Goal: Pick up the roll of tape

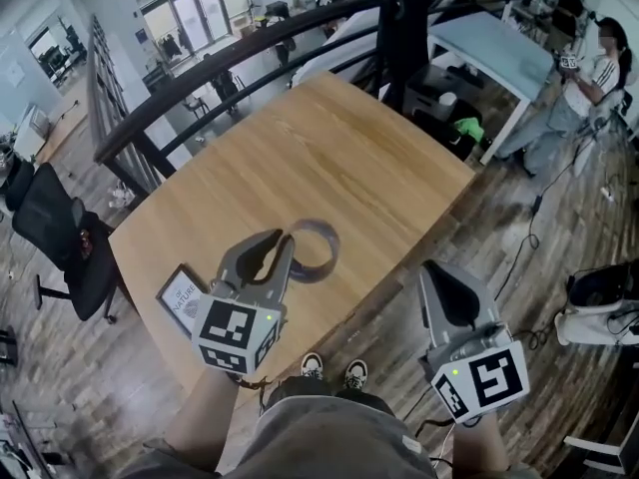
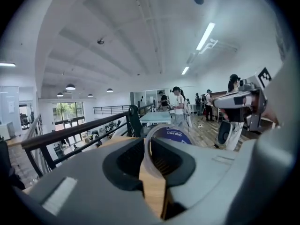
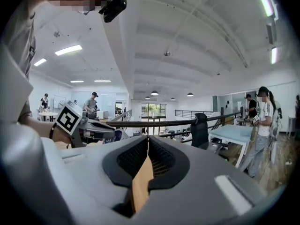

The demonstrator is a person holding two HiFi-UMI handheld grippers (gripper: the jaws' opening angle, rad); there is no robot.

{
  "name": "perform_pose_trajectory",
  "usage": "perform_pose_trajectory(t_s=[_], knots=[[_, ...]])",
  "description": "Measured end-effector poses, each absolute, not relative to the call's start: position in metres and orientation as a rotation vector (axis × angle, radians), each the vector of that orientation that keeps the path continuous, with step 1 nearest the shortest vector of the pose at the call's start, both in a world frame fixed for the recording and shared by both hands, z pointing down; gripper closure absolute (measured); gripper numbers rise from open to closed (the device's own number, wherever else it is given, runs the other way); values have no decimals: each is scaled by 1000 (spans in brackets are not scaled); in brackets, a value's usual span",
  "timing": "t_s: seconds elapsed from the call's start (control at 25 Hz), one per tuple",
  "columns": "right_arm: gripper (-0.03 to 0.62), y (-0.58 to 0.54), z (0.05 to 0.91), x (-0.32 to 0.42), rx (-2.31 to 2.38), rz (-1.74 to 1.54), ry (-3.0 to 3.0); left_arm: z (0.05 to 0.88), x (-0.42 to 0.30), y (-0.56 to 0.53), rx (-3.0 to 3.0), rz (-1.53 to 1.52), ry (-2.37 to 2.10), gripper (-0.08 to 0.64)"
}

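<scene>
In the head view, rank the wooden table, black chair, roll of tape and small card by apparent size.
1. wooden table
2. black chair
3. roll of tape and small card: they look alike, and the tape is nearer the camera, so unranked.

Blurred roll of tape (image 1: 318, 228); left hand-held gripper (image 1: 285, 238) hides its near edge
</scene>
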State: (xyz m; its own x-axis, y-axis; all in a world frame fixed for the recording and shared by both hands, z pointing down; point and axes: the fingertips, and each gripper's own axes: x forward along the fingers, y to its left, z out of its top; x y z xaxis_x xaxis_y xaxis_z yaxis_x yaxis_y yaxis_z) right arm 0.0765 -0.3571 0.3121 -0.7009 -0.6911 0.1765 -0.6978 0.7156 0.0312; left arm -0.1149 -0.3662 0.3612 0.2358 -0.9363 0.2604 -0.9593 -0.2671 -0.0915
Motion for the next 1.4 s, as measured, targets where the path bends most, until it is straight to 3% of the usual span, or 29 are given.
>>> perform_pose_trajectory(t_s=[0.56, 1.4], knots=[[578, -303, 277, 103, 1109, 33, -2858, 286, -109, -290, 2439, 177, -1992, 514], [578, -291, 293, 95, 1043, 89, -2852, 297, -109, -272, 2404, 201, -2019, 514]])
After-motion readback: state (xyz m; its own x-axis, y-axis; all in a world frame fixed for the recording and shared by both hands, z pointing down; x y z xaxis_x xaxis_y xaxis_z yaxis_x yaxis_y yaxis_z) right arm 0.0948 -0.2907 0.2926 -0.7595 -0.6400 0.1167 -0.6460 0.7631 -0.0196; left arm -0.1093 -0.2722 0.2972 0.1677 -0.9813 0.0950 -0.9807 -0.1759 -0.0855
